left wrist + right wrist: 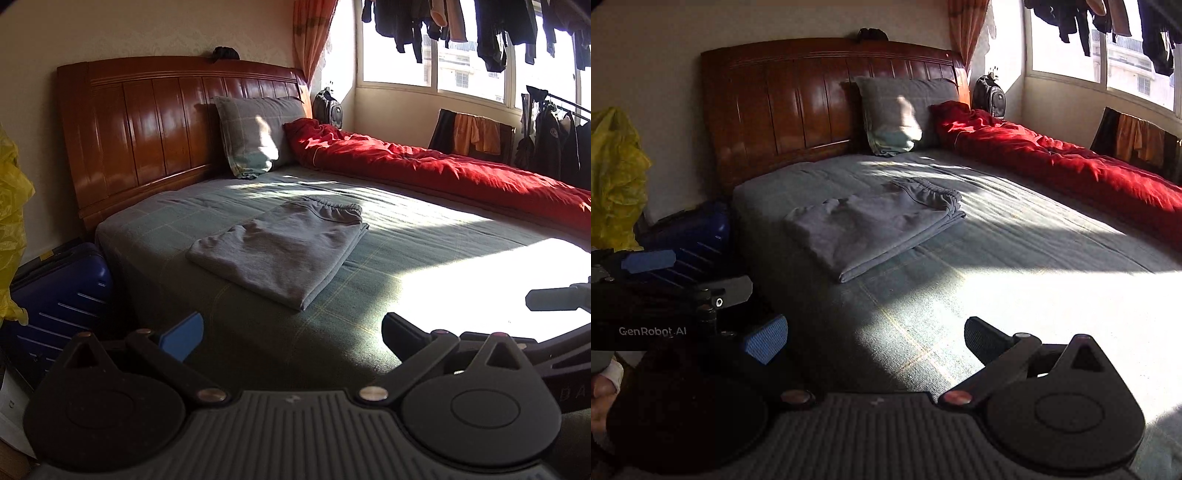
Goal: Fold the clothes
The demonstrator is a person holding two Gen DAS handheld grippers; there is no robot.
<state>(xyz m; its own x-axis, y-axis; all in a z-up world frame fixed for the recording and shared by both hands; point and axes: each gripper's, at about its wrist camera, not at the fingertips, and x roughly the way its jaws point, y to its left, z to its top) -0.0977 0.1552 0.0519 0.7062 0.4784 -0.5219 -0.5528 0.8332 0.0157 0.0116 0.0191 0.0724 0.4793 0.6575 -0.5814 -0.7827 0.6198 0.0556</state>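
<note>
Trousers [284, 254], grey, folded into a flat rectangular stack with the elastic waistband uppermost at the far end; lay on the bed [369, 295] toward its left side, well short of the pillow and clear of both grippers. Bed covered in a grey-green checked sheet, part shaded, with a bright patch of sunlight on its near right portion. Pillow [255, 136], grey checked, propped upright against the wooden headboard [147, 122]. Quilt [443, 170], red, bunched in a long roll along the far window side of the bed. Left gripper [291, 328], jaws spread wide apart and holding nothing, one blue pad [183, 334] and one dark pad visible; hovered above the near edge of the bed, pointing toward the trousers. Right gripper [875, 338], jaws likewise wide apart and empty, positioned over the near part of the sheet; the left gripper's body appeared at the left edge of the right wrist view. Suitcase [59, 295], blue, hard-shelled, stood on the floor beside the bed below the headboard. Yellow plastic bag [617, 177] hung at the left. Dark backpack [328, 107] in the corner beside the headboard. Dark garments [480, 29] hung in a row across the window.
</note>
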